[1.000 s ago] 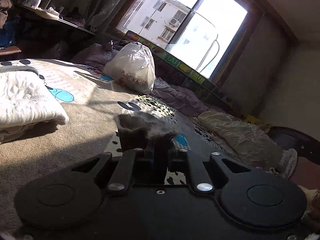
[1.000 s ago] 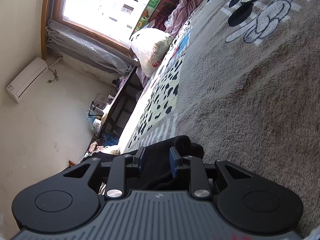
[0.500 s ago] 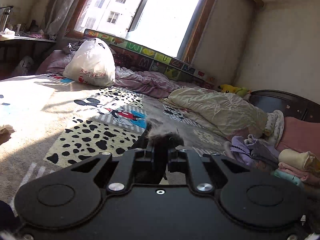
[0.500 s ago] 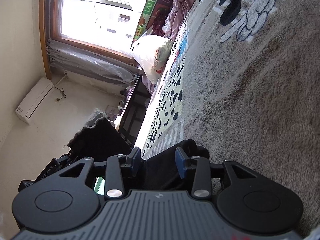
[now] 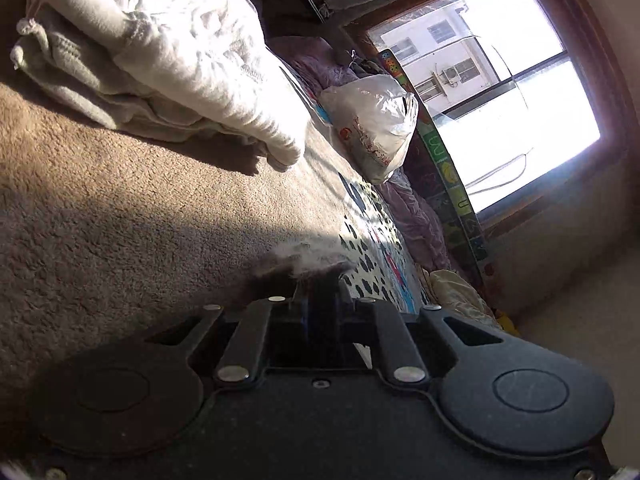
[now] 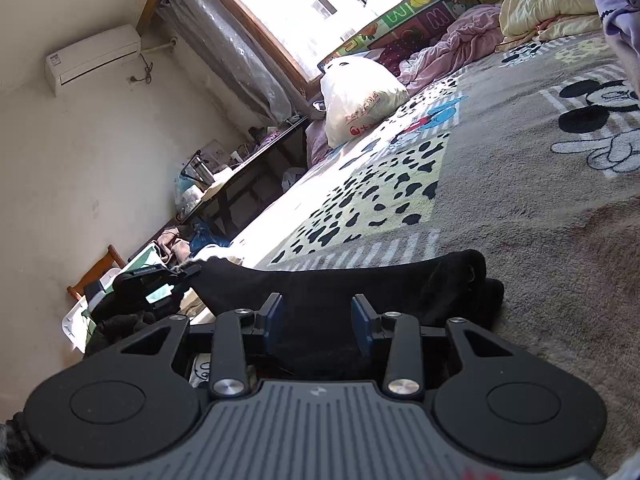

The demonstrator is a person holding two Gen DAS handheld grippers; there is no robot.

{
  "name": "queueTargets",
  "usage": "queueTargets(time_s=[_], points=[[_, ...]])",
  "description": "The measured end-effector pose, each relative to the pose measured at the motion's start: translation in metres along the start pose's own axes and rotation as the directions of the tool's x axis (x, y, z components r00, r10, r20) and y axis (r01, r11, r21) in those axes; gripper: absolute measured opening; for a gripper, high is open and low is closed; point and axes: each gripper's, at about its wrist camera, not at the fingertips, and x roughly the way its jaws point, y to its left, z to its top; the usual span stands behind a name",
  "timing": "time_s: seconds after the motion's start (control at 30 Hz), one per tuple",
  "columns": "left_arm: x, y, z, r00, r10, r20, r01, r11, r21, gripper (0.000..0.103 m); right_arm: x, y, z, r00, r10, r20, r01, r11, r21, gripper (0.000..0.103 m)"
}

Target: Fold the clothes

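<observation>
Underneath, plush blanket [image 6: 540, 216]. Black garment [image 6: 360, 280] spans it between my hands: left gripper [image 5: 320, 300] pinches one fuzzy edge; right gripper [image 6: 316, 320], jaws apart, holds nothing. Risk: unsupported side sags, fold skews.

Matt black cloth garment [image 6: 360, 280], rough pile blanket [image 6: 540, 208], glossy crinkled plastic bag [image 5: 372, 120].

Bedroom setting: cartoon-print blanket [image 6: 520, 168] covering the bed; white plastic bag [image 6: 358, 98] near the window [image 5: 516, 92]; wall-mounted air conditioner [image 6: 92, 58]; cluttered side tabletop [image 6: 240, 162]; alphabet play mat [image 6: 432, 12] standing against the wall.
</observation>
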Motion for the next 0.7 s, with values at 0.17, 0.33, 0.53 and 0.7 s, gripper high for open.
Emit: queueTargets(time_s=[0.17, 0.33, 0.53, 0.7], points=[[-0.002, 0.004, 0.004, 0.999, -0.022, -0.024, 0.02, 0.997, -0.074, 0.009, 0.05, 0.047, -0.019, 0.996, 0.088, 0.01, -0.088, 0.986, 0.143, 0.04], [-0.005, 0.008, 0.007, 0.998, -0.044, -0.041, 0.039, 0.993, -0.11, 0.009, 0.129, 0.082, -0.039, 0.996, 0.073, 0.054, -0.084, 0.965, 0.249, 0.04], [-0.007, 0.004, 0.012, 0.996, -0.081, -0.045, 0.075, 0.99, -0.118, 0.009, 0.19, 0.078, -0.073, 0.986, -0.164, -0.038, 0.169, 0.961, 0.218, 0.0], [-0.011, -0.008, 0.014, 0.992, -0.117, -0.043, 0.113, 0.989, -0.097, 0.009, 0.176, 0.109, -0.075, 0.975, -0.223, 0.024, 0.22, 0.971, 0.097, 0.049]])
